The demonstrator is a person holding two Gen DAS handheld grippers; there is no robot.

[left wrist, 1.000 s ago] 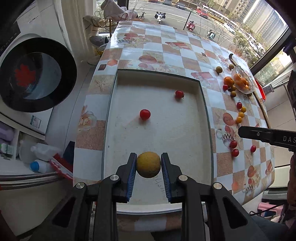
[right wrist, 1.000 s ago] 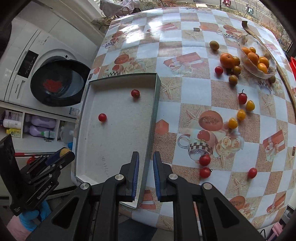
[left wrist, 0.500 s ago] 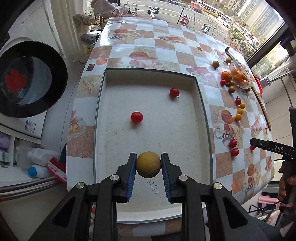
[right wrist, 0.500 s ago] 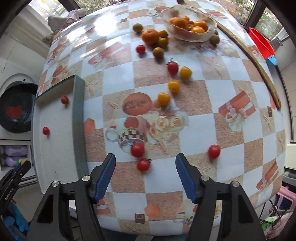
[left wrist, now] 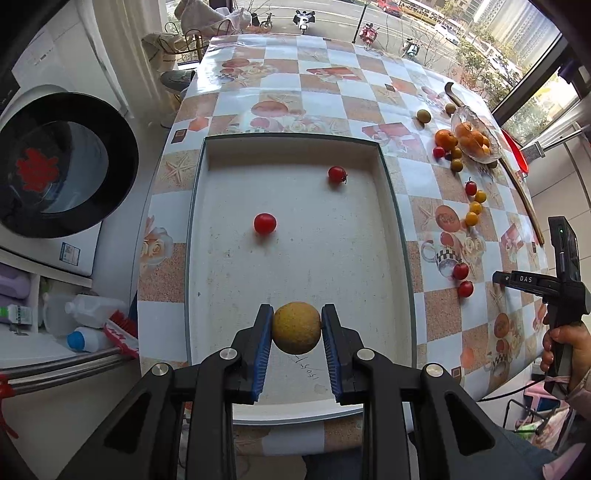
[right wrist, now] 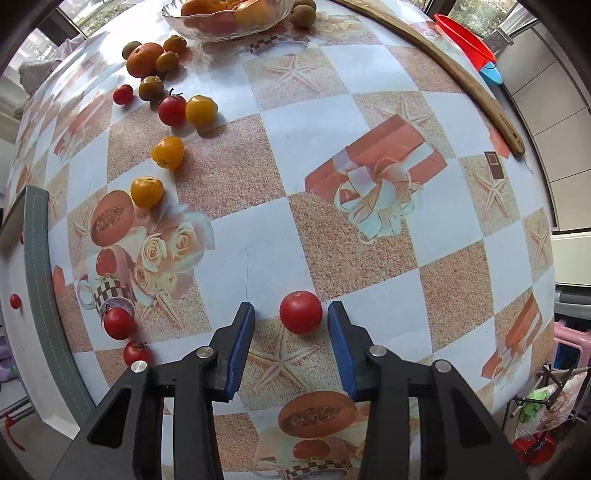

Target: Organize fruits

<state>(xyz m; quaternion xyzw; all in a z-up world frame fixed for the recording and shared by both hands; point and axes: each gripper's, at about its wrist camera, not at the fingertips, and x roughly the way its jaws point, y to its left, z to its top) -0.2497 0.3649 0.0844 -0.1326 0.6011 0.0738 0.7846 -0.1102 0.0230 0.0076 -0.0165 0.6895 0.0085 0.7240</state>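
My left gripper (left wrist: 296, 328) is shut on a round yellow-brown fruit (left wrist: 296, 327) and holds it above the near end of the white tray (left wrist: 400, 236). Two red cherry tomatoes (left wrist: 265, 223) (left wrist: 337, 174) lie in the tray. My right gripper (right wrist: 291, 325) is open, low over the table, with a red tomato (right wrist: 300, 312) between its fingers, nearer the right pad. The right gripper's body also shows in the left wrist view (left wrist: 554, 291), at the table's right edge.
Two red tomatoes (right wrist: 119, 323) (right wrist: 137, 352) lie left of the right gripper near the tray's rim (right wrist: 42, 258). Several yellow tomatoes (right wrist: 147, 192), an orange (right wrist: 144, 59) and a glass bowl of oranges (right wrist: 229, 14) lie farther back. A washing machine (left wrist: 55, 173) stands left of the table.
My right gripper has opened, swung from the tray edge to the table's right side and come down around a red tomato. The left gripper has kept hold of the yellow-brown fruit.
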